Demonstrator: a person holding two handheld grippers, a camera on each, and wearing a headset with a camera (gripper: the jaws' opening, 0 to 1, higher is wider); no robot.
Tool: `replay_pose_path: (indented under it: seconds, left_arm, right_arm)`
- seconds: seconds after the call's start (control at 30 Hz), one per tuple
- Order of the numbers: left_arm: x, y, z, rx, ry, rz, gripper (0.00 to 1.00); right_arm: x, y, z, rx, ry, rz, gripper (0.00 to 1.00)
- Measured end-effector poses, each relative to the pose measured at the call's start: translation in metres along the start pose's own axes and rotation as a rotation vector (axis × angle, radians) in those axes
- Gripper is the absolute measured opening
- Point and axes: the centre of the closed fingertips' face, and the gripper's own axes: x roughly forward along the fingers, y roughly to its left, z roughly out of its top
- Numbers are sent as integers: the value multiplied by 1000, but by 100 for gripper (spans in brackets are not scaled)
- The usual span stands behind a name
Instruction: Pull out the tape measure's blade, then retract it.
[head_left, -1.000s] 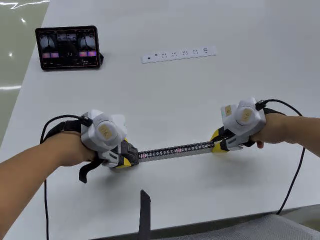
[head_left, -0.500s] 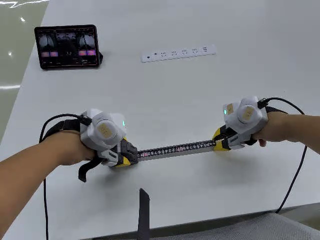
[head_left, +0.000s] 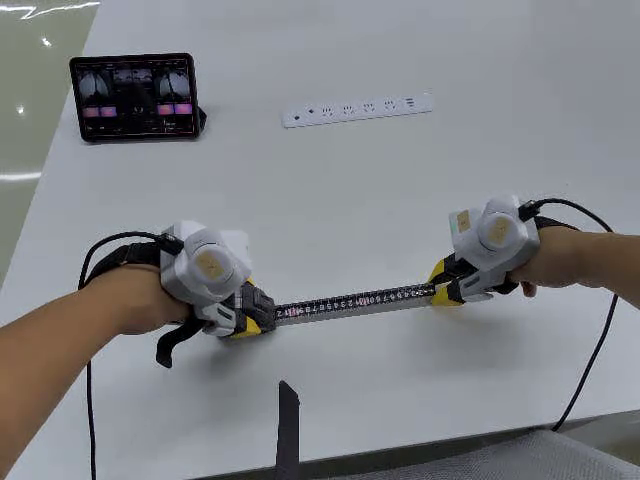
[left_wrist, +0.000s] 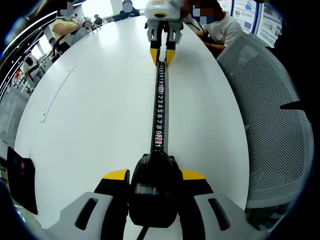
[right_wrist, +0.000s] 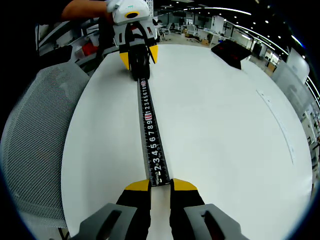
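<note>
The black tape measure case (left_wrist: 152, 195) sits between the yellow-tipped jaws of my left gripper (left_wrist: 154, 175), which is shut on it. In the head view that gripper (head_left: 250, 318) rests on the white table (head_left: 350, 200) at the front left. The numbered blade (head_left: 355, 301) runs out to the right, low over the table. Its end (right_wrist: 159, 179) is pinched in my right gripper (right_wrist: 160, 186), seen in the head view at the front right (head_left: 440, 293). In each gripper view the other gripper faces back along the blade (left_wrist: 159, 100).
A dark tablet (head_left: 135, 95) stands at the back left, and a white power strip (head_left: 357, 108) lies at the back middle. A grey mesh chair (left_wrist: 270, 125) is beside the table's near edge. Cables (head_left: 590, 350) trail from both grippers. People sit at the far end.
My right gripper has drifted slightly to the right, so a little more blade is out. The left gripper and the case have stayed in place.
</note>
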Motion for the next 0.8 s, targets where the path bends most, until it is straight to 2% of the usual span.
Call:
replay_pose_path:
  seconds: [0.8]
  left_arm:
    - [1,-1,0,-1,-1,-1,33]
  right_arm:
    - [-3,-3,-10,7,7,-2,10]
